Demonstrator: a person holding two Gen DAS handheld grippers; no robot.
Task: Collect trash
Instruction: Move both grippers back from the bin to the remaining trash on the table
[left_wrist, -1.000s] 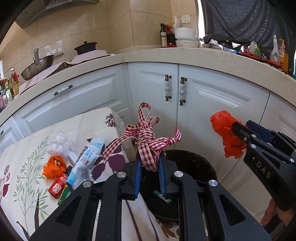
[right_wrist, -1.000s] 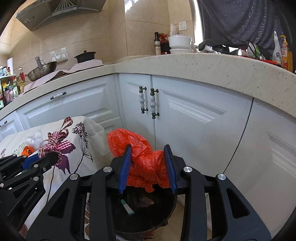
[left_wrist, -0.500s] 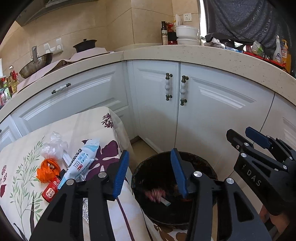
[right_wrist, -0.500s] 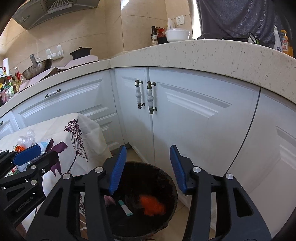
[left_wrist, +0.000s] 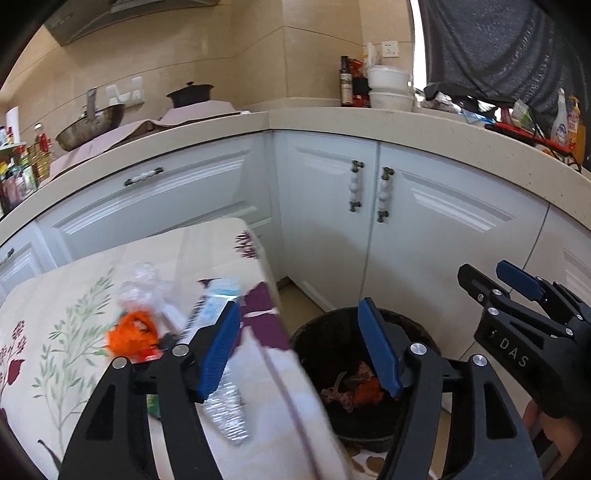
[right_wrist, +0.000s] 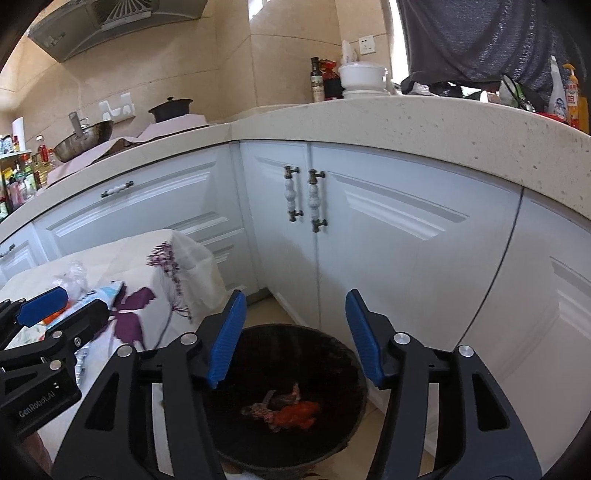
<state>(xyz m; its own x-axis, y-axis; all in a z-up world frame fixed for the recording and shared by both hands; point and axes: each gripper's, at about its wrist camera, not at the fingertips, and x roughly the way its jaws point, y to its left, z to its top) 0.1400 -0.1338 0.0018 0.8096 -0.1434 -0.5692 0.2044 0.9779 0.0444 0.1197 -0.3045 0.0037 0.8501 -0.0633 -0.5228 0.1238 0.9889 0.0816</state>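
Note:
A black trash bin (left_wrist: 332, 332) (right_wrist: 347, 354) stands on the floor by the white cabinets. Inside it lie a red-checked ribbon (right_wrist: 266, 408) (left_wrist: 340, 395) and an orange-red plastic bag (right_wrist: 299, 413) (left_wrist: 367, 391). My left gripper (left_wrist: 299, 347) is open and empty over the table's right edge beside the bin. My right gripper (right_wrist: 295, 332) is open and empty above the bin. On the floral-cloth table (left_wrist: 66, 332) lie a blue-white wrapper (left_wrist: 214, 306), an orange scrap (left_wrist: 133, 332), a clear plastic wad (left_wrist: 144, 284) and a foil packet (left_wrist: 229, 410).
White cabinet doors with handles (right_wrist: 303, 199) stand right behind the bin. The stone counter (right_wrist: 406, 118) overhangs above, with bottles, bowls and a wok on it. The right gripper shows at the right of the left wrist view (left_wrist: 524, 314).
Both grippers opened. The checked ribbon dropped from the left and the orange-red bag from the right into the bin. The left gripper has swung left toward the table.

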